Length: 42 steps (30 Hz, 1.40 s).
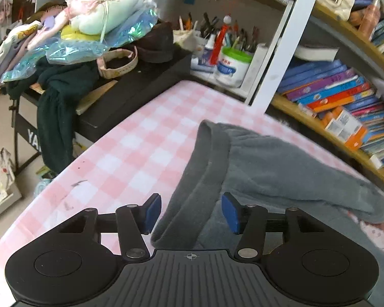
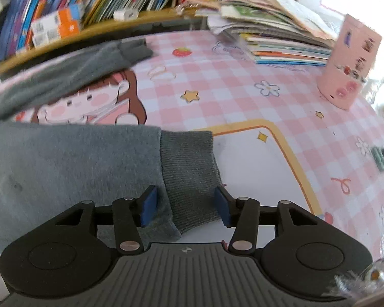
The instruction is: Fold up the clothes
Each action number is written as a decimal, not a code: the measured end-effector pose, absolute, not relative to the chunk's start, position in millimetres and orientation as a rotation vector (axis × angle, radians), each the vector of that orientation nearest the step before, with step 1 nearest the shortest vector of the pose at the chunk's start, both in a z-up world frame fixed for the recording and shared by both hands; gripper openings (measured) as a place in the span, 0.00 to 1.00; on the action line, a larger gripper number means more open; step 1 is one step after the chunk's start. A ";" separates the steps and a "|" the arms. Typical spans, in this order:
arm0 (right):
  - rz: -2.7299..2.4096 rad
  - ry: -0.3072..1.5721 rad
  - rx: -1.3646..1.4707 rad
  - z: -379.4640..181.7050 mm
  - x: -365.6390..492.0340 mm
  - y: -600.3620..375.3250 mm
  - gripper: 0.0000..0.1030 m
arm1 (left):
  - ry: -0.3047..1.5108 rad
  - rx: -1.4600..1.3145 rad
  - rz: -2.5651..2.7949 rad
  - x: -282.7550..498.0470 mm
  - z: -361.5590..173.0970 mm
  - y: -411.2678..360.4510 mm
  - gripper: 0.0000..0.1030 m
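Straddling the grey fleece sweatshirt [image 2: 71, 158], your right gripper [image 2: 185, 204] brackets its ribbed cuff [image 2: 189, 168], your left gripper [image 1: 190, 213] its hem band [image 1: 192, 179]; both fingers half-open, holding nothing.

The left gripper [image 1: 191, 213] tilts downward, blue pads spread at nine and three o'clock, pressing nothing. The right gripper [image 2: 185, 206] pitches down more steeply, its pads likewise parted with a clear gap between

You have a pink checked tablecloth [image 2: 243, 81], a pink sticker-covered container [image 2: 350, 61] beside stacked booklets [image 2: 281, 43], shelved books [image 1: 345, 97] and a white green-lidded tub [image 1: 231, 66].
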State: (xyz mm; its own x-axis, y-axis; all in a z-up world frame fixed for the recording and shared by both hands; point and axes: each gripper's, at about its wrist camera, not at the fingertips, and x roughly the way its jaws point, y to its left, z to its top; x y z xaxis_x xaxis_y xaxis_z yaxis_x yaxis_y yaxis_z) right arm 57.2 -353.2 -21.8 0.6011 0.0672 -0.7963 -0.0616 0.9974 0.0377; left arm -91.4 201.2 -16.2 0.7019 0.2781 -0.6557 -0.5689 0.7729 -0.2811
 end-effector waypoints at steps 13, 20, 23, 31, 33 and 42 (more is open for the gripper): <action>0.022 0.888 -0.032 -20.7 55.4 -352.0 0.54 | 0.716 -0.531 0.252 -66.5 -39.9 169.0 0.49; -0.028 0.892 0.038 -21.3 53.2 -369.7 0.56 | 0.752 -0.627 0.348 -89.5 -54.6 197.3 0.37; -0.036 0.893 0.063 -19.4 52.6 -375.0 0.57 | 0.752 -0.610 0.352 -92.5 -54.0 193.6 0.37; -0.040 0.914 0.106 -21.2 49.9 -382.2 0.63 | 0.746 -0.635 0.353 -96.6 -54.1 199.9 0.32; -0.031 0.926 0.122 -23.6 50.4 -380.8 0.63 | 0.745 -0.636 0.353 -96.3 -54.2 200.4 0.32; 0.048 0.954 0.064 -34.7 60.1 -350.3 0.42 | 0.733 -0.660 0.362 -101.0 -56.6 206.7 0.30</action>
